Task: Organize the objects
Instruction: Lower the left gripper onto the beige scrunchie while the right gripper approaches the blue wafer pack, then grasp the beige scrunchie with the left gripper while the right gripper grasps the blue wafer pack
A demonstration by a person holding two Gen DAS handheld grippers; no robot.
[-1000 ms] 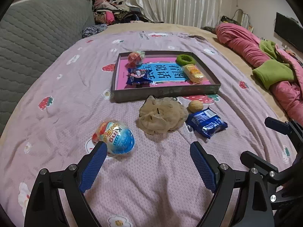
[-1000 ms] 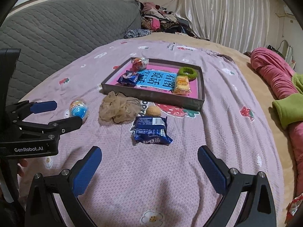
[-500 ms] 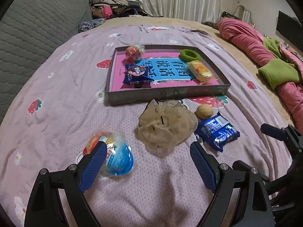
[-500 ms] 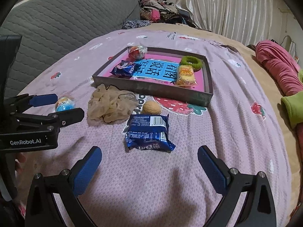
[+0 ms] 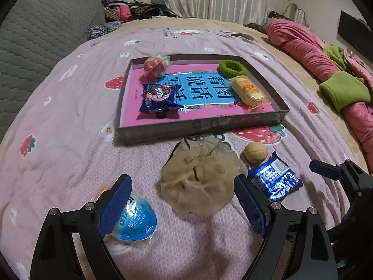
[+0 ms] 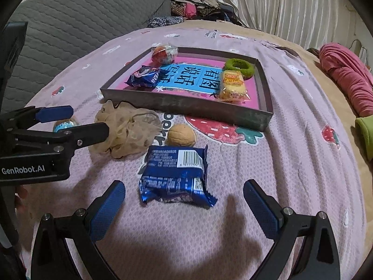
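Note:
My left gripper is open and low over the pink bedspread. A beige mesh scrunchie lies just ahead of it, between its fingers. A blue-capped toy egg sits against the left finger, partly hidden by it. My right gripper is also open, and a blue snack packet lies just ahead of its fingertips without touching them. A walnut rests beyond the packet. The grey tray behind holds an orange egg, a blue cookie pack, a green hair tie and a yellow snack.
A grey quilted headboard rises at the left. Pink and green bedding is bunched along the right side. Clothes are heaped at the far end before white curtains. In the right wrist view the left gripper reaches in from the left.
Both grippers have moved forward and lower toward the loose items. The egg now sits by the left finger and the blue packet is nearer the right fingers. Both stay open.

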